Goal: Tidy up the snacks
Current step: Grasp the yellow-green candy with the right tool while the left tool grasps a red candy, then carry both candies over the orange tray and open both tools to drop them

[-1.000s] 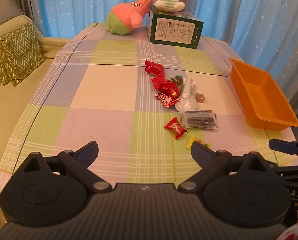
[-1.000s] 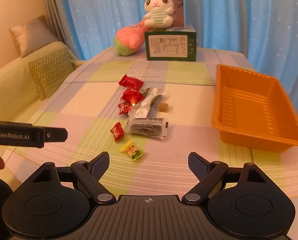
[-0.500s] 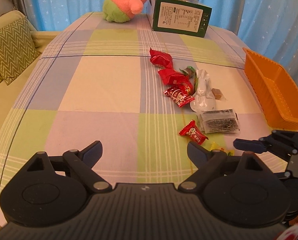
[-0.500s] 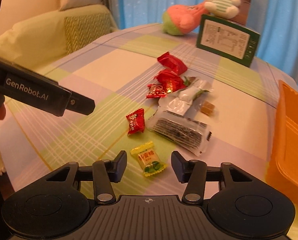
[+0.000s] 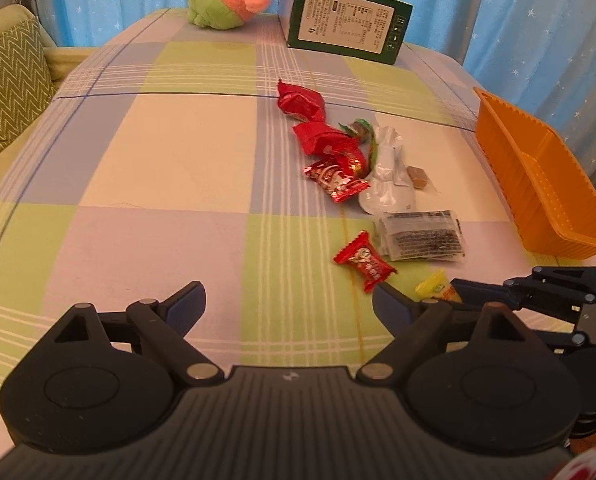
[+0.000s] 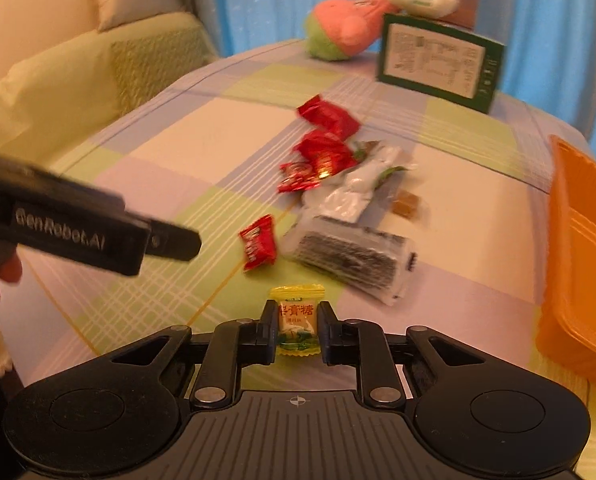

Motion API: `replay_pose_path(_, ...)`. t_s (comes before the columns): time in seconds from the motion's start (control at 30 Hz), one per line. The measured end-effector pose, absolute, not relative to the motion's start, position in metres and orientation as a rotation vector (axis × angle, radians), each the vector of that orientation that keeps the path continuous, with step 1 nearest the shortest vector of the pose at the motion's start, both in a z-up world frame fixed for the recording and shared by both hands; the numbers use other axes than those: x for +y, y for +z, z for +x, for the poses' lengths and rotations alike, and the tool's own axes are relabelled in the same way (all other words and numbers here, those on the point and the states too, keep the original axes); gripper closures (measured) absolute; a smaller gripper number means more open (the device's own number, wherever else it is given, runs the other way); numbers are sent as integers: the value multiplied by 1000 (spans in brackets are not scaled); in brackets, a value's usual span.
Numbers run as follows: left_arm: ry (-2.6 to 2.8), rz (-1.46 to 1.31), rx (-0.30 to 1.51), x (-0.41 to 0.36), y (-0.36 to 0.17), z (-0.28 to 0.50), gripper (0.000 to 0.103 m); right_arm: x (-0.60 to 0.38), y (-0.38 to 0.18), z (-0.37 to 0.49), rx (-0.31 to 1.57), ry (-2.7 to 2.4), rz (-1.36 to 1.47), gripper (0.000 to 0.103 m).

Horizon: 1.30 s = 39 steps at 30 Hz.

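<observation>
Several wrapped snacks lie in a loose line on the checked tablecloth. My right gripper [image 6: 297, 322] is shut on a yellow candy [image 6: 297, 300] at the near end of that line, pads pressing both sides of it. Just beyond it lie a small red candy [image 6: 258, 242] and a clear packet of dark seaweed [image 6: 350, 258]. In the left wrist view, my left gripper [image 5: 286, 296] hovers low over the cloth, its jaws wide but closing, nothing between them. The red candy [image 5: 364, 260] lies just ahead of its right finger. The orange basket [image 5: 538, 184] stands at the right.
A green box [image 5: 348, 26] and plush toys [image 5: 230, 0] stand at the far end of the table. More red packets [image 5: 326, 140] and a silver pouch [image 5: 386, 176] lie mid-table. A sofa with a cushion [image 5: 6, 80] is on the left.
My right gripper came down over the yellow candy and shut on it. My left gripper sank closer to the table and its jaws narrowed a little.
</observation>
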<state>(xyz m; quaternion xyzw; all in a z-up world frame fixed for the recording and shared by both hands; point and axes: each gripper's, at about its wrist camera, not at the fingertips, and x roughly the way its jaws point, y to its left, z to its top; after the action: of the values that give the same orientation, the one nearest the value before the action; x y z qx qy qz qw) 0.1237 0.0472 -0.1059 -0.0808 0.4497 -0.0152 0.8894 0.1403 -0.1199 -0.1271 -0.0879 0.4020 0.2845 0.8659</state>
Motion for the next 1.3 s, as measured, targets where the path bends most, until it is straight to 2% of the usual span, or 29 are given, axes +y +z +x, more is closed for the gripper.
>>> replay_pose_path(0.13, -64, -207, 900, 35, -110, 130, 21, -140, -115, 139, 814, 479, -105, 82)
replay_pose_path(0.23, -77, -240, 878, 27, -114, 135, 31, -154, -109, 139, 803, 404, -63, 82)
replay_pose_path(0.33, -88, -255, 866, 19, -118, 140, 44, -165, -106, 139, 796, 362, -36, 82)
replay_pose_path(0.4, -82, -255, 868, 16, -121, 144, 58, -169, -105, 139, 795, 349, -27, 82)
replay_pose_path(0.5, -65, -256, 868, 14, -123, 146, 69, -171, -105, 141, 795, 346, -17, 82)
replay_pose_path(0.63, -61, -228, 891, 12, -128, 148, 70, -171, -106, 141, 795, 350, -14, 82)
replay_pose_path(0.73, -62, -185, 891, 9, -130, 148, 76, -170, -105, 141, 796, 352, -7, 82)
replay_pose_path(0.77, -66, -172, 891, 8, -130, 148, 82, -171, -104, 142, 795, 352, -5, 82)
replay_pose_path(0.9, -84, -137, 891, 5, -128, 147, 86, -171, -102, 141, 793, 350, -1, 82)
replay_pose_path(1.3, -121, -116, 852, -6, -91, 138, 86, -179, -80, 133, 760, 320, 36, 82)
